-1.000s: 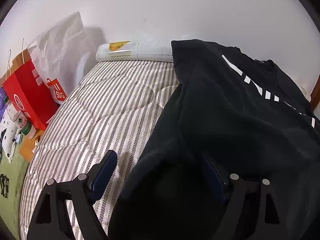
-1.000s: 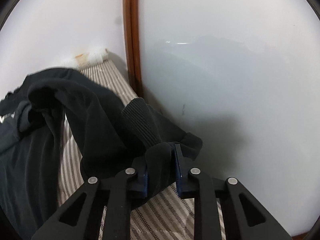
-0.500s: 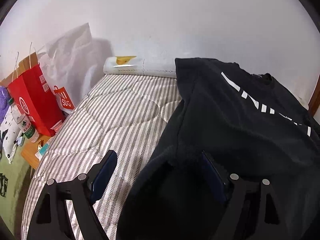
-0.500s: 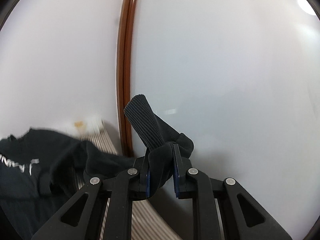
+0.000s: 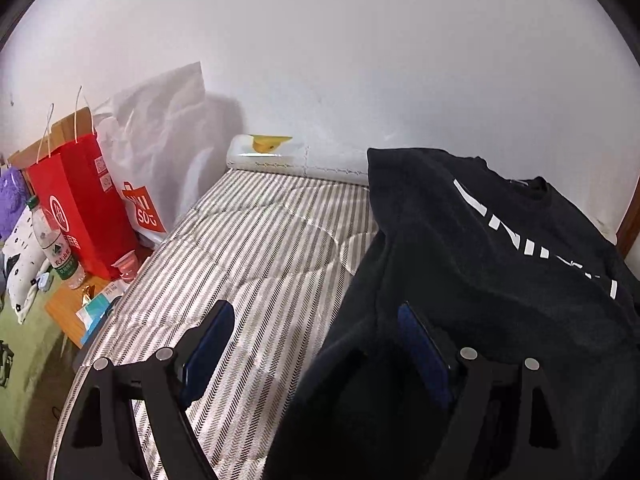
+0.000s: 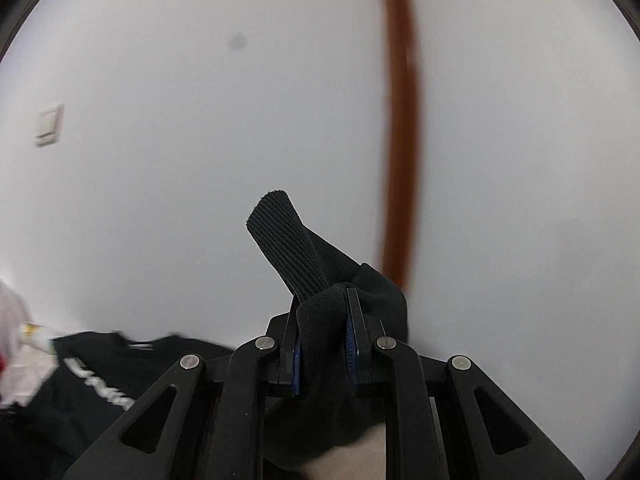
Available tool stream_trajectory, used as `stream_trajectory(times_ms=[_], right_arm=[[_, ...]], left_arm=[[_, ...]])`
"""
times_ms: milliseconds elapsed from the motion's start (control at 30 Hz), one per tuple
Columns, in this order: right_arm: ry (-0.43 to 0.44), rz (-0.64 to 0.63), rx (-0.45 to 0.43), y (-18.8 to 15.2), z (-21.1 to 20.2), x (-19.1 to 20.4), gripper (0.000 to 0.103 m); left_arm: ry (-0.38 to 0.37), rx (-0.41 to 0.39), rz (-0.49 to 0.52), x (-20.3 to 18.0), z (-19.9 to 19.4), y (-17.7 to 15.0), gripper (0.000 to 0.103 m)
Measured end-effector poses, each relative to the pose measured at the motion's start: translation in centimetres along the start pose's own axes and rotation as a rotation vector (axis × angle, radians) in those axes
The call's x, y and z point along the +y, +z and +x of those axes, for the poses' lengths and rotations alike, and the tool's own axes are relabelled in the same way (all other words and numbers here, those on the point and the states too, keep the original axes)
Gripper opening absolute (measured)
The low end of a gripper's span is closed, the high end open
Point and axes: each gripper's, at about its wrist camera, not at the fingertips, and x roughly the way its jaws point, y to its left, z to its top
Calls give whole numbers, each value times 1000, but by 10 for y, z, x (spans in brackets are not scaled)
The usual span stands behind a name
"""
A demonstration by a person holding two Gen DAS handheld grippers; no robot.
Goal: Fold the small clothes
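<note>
R gripper (image 6: 322, 330) is clamped on ribbed cuff (image 6: 286, 246) of black shirt (image 5: 500, 248). L gripper (image 5: 316, 344) is held wide open; shirt hem is draped over one finger, unpinched, above striped bed (image 5: 256, 248).

1. The sweatshirt (image 5: 500, 264) is seen as black, with white lettering across the chest.
2. The mattress cover (image 5: 256, 256) is striped grey and white.
3. The paper bag (image 5: 80, 204) is coloured red, with white handles.
4. The wall (image 5: 360, 60) is painted white.
5. The door frame (image 6: 400, 120) is brown.
</note>
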Motion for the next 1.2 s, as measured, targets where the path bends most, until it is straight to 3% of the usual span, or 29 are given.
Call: stream_trajectory(times_ms=[300, 467, 533, 767, 900, 1033, 1067, 1133, 1200], right_arm=[[277, 16, 151, -31, 52, 123, 17], [420, -17, 216, -57, 46, 184, 17], [459, -37, 238, -79, 28, 212, 17], [545, -67, 330, -128, 36, 277, 17], [585, -57, 417, -151, 47, 292, 23], [643, -71, 494, -166, 49, 295, 40], [646, -76, 480, -167, 44, 289, 41], [634, -86, 444, -167, 36, 276, 53], [592, -96, 396, -167, 27, 250, 55]], left_arm=[[-13, -4, -42, 10, -1, 4, 83], [-14, -4, -76, 17, 0, 6, 83], [-13, 1, -88, 19, 1, 6, 83], [8, 4, -84, 18, 5, 5, 83], [13, 9, -75, 16, 6, 5, 83], [15, 13, -64, 13, 8, 3, 83], [14, 16, -60, 12, 9, 3, 83], [9, 23, -53, 10, 10, 1, 83], [-2, 27, -46, 6, 10, 0, 83]])
